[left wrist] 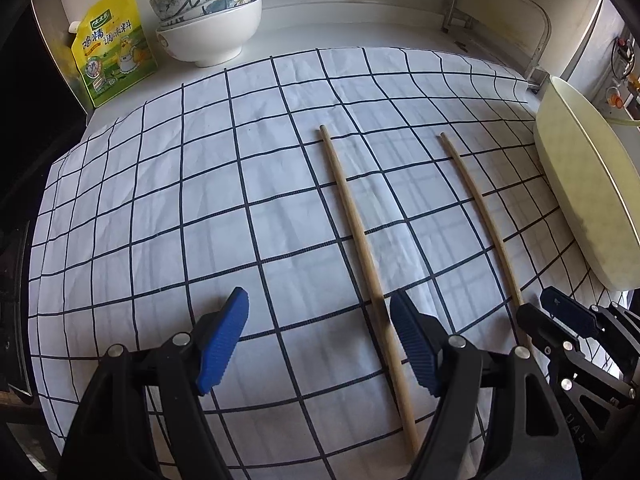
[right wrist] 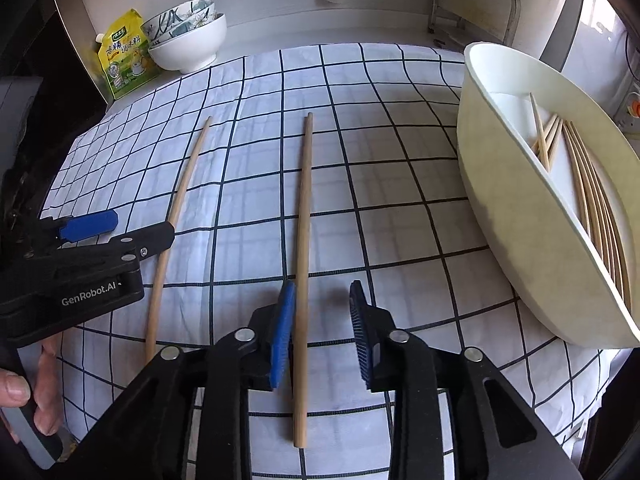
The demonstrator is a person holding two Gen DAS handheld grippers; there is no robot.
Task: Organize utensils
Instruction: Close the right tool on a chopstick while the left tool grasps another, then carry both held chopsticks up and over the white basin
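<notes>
the right gripper [right wrist: 322, 332] is spread around the right chopstick [right wrist: 303, 240] on the checked cloth [right wrist: 400, 200]. the left gripper [left wrist: 318, 340] gapes wide beside the left chopstick [left wrist: 356, 232]. further chopsticks lie in the white tray [right wrist: 500, 184] just right.

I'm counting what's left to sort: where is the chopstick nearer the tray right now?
In the right wrist view, the chopstick nearer the tray lies on the checked cloth, between the open right gripper fingers, left of the white tray.
</notes>
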